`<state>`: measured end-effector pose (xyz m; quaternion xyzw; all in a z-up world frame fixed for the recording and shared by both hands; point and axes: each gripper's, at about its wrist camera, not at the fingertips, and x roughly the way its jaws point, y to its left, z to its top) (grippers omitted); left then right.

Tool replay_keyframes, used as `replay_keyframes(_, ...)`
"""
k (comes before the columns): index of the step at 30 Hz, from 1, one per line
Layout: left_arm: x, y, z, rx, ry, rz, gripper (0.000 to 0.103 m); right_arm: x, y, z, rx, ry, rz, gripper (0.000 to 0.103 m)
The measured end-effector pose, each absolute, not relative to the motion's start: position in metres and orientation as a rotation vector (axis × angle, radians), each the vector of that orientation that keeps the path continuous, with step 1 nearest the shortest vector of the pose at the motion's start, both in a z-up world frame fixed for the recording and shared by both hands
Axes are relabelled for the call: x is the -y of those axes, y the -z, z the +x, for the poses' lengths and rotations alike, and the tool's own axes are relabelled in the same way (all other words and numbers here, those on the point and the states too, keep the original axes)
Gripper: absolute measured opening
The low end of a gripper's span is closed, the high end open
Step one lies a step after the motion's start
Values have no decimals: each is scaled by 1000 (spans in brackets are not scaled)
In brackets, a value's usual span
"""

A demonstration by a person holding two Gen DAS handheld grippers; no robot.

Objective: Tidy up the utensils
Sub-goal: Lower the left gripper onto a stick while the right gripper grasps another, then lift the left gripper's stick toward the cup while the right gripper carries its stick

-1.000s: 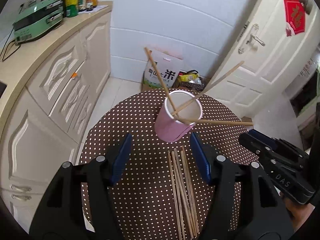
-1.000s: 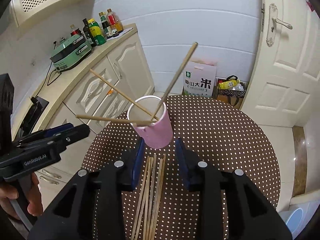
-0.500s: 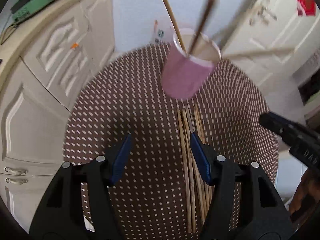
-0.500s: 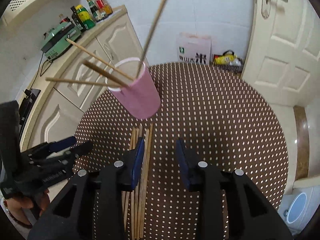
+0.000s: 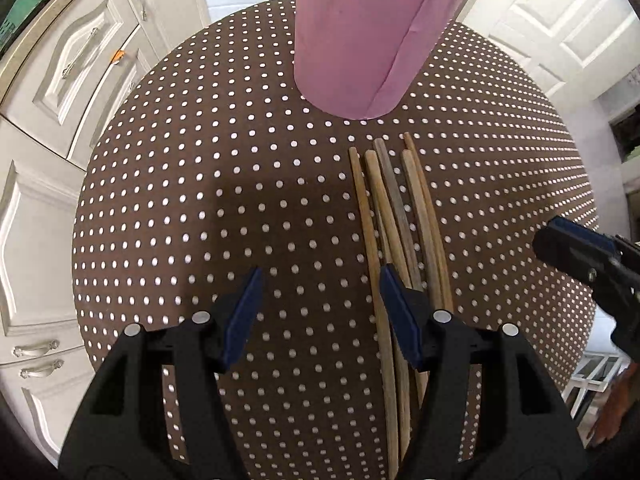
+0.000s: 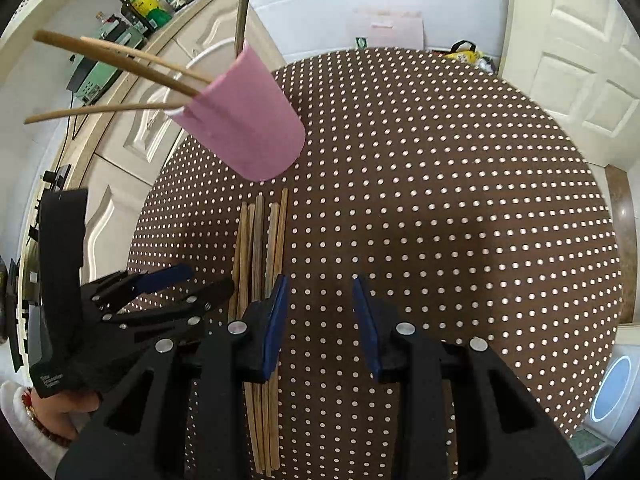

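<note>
A pink paper cup (image 5: 368, 36) stands on the round brown dotted table (image 5: 200, 184) and holds several wooden chopsticks (image 6: 120, 56). A bundle of several chopsticks (image 5: 400, 220) lies flat in front of the cup, also in the right wrist view (image 6: 260, 248). My left gripper (image 5: 320, 292) is open and empty, low over the table, its right finger beside the bundle. My right gripper (image 6: 320, 300) is open and empty, its left finger over the bundle's right edge. The cup (image 6: 244, 120) is ahead to its left.
Cream kitchen cabinets (image 5: 60, 80) stand left of the table, with a green appliance and bottles (image 6: 152, 0) on the counter. A white door (image 6: 580, 60) is at the right. A bag and box (image 6: 388, 28) sit on the floor behind the table.
Both grippers have moved down and closer to the table and the chopstick bundle. The cup now fills the top of the left wrist view. Both stay open.
</note>
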<state>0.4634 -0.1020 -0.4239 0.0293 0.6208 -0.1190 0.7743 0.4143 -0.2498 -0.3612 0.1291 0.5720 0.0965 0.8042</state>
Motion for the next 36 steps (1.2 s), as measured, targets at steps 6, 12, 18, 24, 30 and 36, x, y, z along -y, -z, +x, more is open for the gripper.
replay_keyframes(6,109,427,477,-1333,242,112,60,241,374,427,-1265,-255,279,31)
replay_keyframes(12,104,427,485,-1322,266,111,53,225,387,442,-1313,-301,257,31)
replay_keyframes(18,98,426,483,-1301,266,134,41,206,397,446,-1332,-305,160,28)
replay_keyframes(24,96,427,479,-1294,263,136,40,192,399,446,-1318,-298,48,27)
replay_keyframes(30,92,428,480,-1286,262,121,30,193,402,448,-1324,-276,36,22)
replay_keyframes(36,87,428,483,-1293,252,102,24,190,402,453,-1342,-252,19,22)
